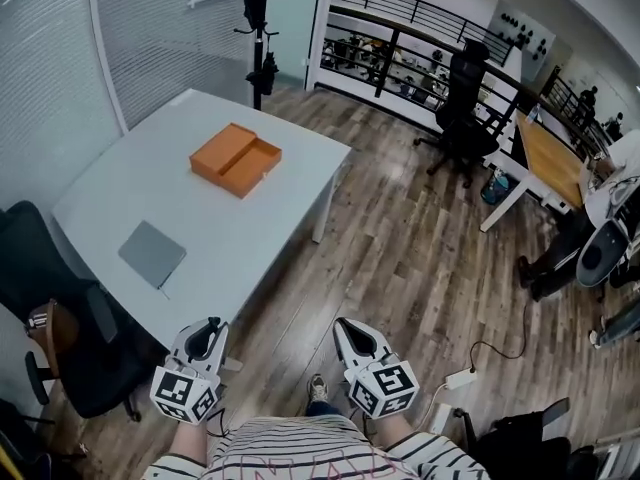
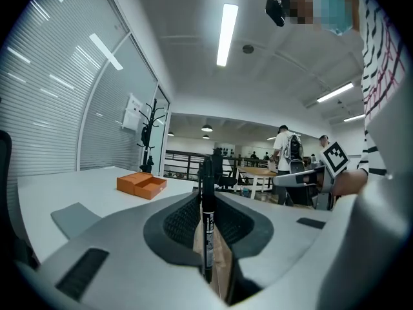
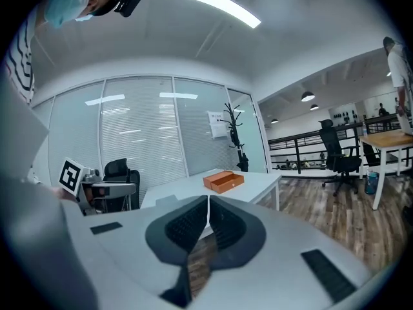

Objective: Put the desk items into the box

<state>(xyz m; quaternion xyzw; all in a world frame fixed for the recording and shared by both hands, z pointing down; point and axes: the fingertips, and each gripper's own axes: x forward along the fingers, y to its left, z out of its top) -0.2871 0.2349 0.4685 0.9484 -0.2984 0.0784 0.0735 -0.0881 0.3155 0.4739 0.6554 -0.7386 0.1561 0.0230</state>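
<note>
An open orange box (image 1: pixel 236 158) stands on the white table (image 1: pixel 130 188), far ahead of both grippers. A flat grey notebook (image 1: pixel 152 253) lies nearer, by the table's front left corner. My left gripper (image 1: pixel 209 331) is held low, just off the table's near corner, shut on a black marker pen (image 2: pixel 208 228) that stands upright between its jaws. From the left gripper view the orange box (image 2: pixel 141 185) and the notebook (image 2: pixel 75 217) lie ahead. My right gripper (image 1: pixel 347 328) hangs over the wooden floor, jaws shut with nothing between them; its own view shows the box (image 3: pixel 223 181) in the distance.
A black office chair (image 1: pixel 70 338) stands at the table's near left side. A coat stand (image 1: pixel 260 38) rises behind the table's far corner. To the right are another black chair (image 1: pixel 465 103), a wooden desk (image 1: pixel 550 158) and a floor power strip (image 1: pixel 460 378).
</note>
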